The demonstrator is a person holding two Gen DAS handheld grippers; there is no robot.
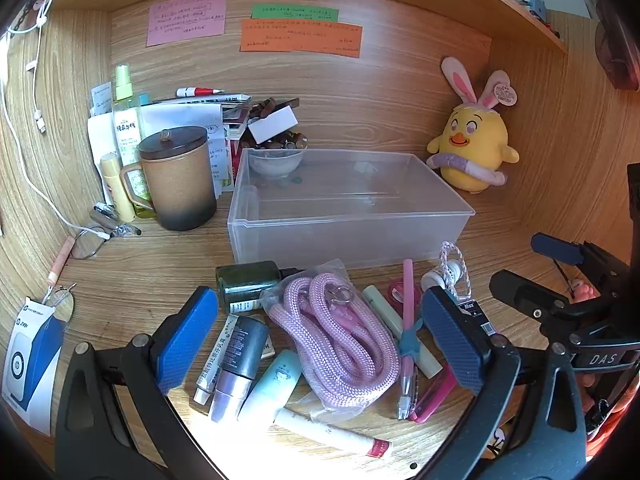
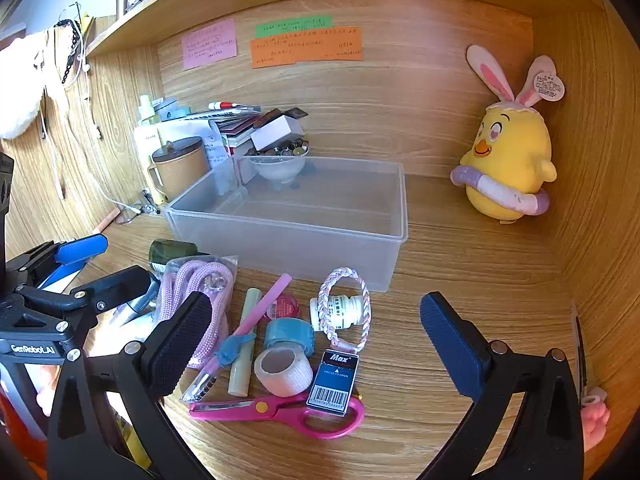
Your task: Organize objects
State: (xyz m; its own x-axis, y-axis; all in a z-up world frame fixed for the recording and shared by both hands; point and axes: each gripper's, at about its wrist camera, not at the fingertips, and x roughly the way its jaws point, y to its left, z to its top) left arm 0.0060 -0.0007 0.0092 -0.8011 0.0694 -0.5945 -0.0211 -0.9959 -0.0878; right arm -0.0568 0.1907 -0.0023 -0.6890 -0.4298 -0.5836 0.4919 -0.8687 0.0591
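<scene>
A heap of small items lies on the wooden desk in front of an empty clear plastic box [image 1: 348,240] [image 2: 280,248]. My left gripper [image 1: 320,340] hovers open above a bagged pink rope [image 1: 336,340], beside several tubes [image 1: 236,368] and a dark green bottle [image 1: 244,280]. My right gripper [image 2: 316,346] stands open over pink scissors [image 2: 280,412], a Max staple box [image 2: 334,382], a white bandage roll [image 2: 284,370], blue tape [image 2: 290,334], a pill bottle [image 2: 340,312] and a pink pen [image 2: 256,320]. Nothing is between either pair of pads.
A brown lidded mug [image 1: 180,180], spray bottle [image 1: 126,112], papers and a bowl of beads [image 1: 276,160] crowd the back left. A yellow plush chick [image 1: 472,148] [image 2: 508,168] stands at the back right. Sticky notes [image 1: 300,34] hang on the back panel. A shelf runs overhead.
</scene>
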